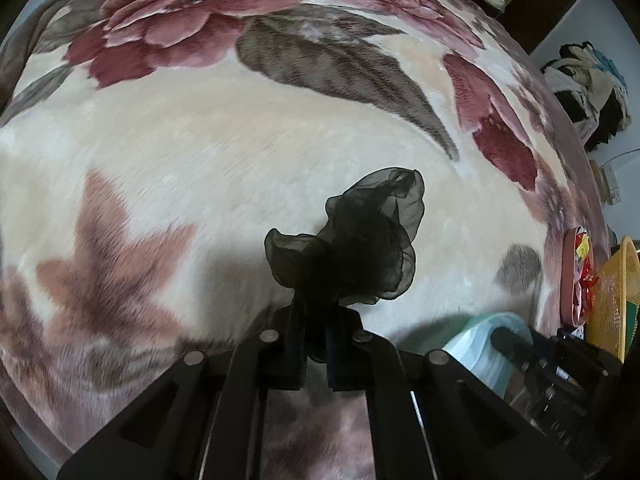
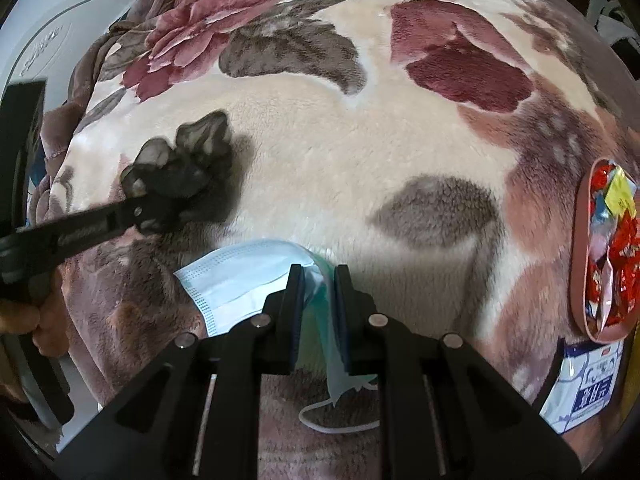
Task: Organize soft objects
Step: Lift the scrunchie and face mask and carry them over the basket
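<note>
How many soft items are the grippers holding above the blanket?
2. A black gauzy scrunchie is pinched in the left gripper; a blue face mask is pinched in the right gripper. Others may lie out of view.

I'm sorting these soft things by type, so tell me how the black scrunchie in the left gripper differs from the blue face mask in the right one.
The black scrunchie is dark, sheer and ruffled into a bunch; the face mask is pale blue, opaque and mostly flat, with pleats. The mask trails a thin white ear loop; the scrunchie shows no cord. The scrunchie bunches up beyond the left gripper, while the mask drapes down from the right gripper. Both are soft, are pinched between fingers, and are over the floral blanket.
</note>
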`<action>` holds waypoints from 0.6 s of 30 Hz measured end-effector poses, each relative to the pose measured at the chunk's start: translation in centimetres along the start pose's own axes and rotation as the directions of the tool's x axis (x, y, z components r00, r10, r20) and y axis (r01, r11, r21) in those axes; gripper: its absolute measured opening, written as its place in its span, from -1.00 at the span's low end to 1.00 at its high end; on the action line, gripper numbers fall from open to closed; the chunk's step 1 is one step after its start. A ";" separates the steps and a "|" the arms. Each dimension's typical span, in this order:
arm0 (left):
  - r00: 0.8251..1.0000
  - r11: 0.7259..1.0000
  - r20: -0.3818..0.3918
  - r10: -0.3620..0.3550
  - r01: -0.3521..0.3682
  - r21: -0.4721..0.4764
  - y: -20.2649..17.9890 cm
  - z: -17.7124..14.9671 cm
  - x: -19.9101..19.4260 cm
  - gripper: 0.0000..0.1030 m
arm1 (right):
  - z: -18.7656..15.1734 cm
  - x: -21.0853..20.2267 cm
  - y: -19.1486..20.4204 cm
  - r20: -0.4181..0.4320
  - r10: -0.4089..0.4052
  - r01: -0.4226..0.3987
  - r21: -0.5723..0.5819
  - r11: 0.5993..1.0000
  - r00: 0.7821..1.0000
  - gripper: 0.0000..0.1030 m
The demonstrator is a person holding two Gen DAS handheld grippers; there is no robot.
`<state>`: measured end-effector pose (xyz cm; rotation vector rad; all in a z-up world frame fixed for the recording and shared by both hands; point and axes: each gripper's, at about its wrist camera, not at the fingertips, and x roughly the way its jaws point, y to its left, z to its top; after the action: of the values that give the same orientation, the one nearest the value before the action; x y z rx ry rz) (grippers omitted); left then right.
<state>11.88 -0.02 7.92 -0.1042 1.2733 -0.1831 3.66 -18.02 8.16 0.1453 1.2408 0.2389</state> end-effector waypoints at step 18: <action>0.999 0.999 0.040 0.030 -0.028 -0.038 2.7 -4.9 -4.7 -0.92 | -1.2 -3.1 1.5 0.058 0.015 -0.016 0.004 1.000 0.998 -0.70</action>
<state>6.04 3.70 10.42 -0.1213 1.2371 -0.1316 1.37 -17.38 11.00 0.1647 1.1834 0.2439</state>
